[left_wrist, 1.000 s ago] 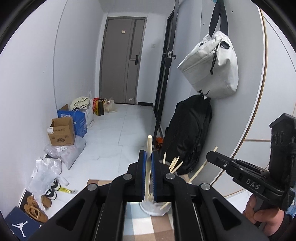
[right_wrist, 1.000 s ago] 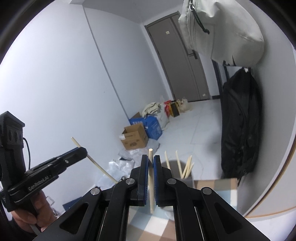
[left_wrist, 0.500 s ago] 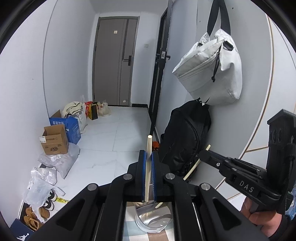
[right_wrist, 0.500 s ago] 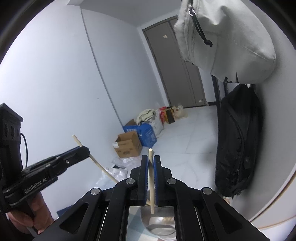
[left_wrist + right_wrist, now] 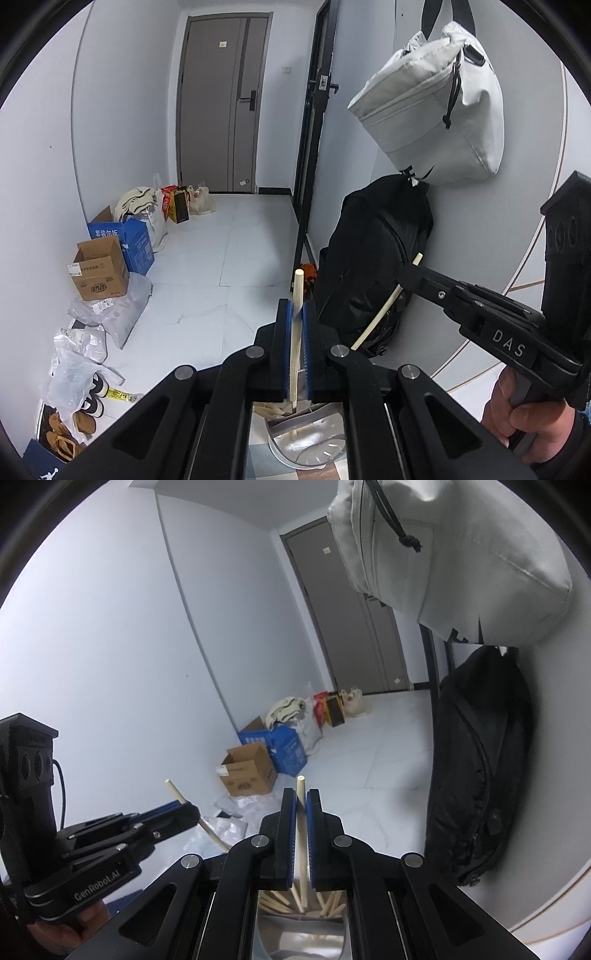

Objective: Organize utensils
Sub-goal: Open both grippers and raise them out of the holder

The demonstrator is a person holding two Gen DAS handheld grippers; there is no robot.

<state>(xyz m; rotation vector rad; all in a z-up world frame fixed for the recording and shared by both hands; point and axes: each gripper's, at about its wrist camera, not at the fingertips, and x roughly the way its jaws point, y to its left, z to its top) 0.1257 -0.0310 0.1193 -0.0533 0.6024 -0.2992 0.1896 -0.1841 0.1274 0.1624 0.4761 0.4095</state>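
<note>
While both grippers hang over the same metal cup, each one pinches a single wooden chopstick.

From the left wrist view, the left gripper has its blue-lined fingers drawn narrow around a pale chopstick that stands almost upright, its blunt top poking above the fingertips and its lower end reaching down toward the metal cup below. More chopsticks lie inside the cup. The cup stands on a checked cloth. Off to the right, the right gripper is held by a bare hand, and a second chopstick slants through its tip in front of a black backpack leaning on the wall. A white bag hangs above it.

From the right wrist view, the right gripper has its fingers closed narrow on its chopstick, near upright, lower end down among the loose chopsticks leaning in the cup. To the left, the left gripper holds its chopstick at a slant. Cardboard boxes sit on the white floor beyond.
</note>
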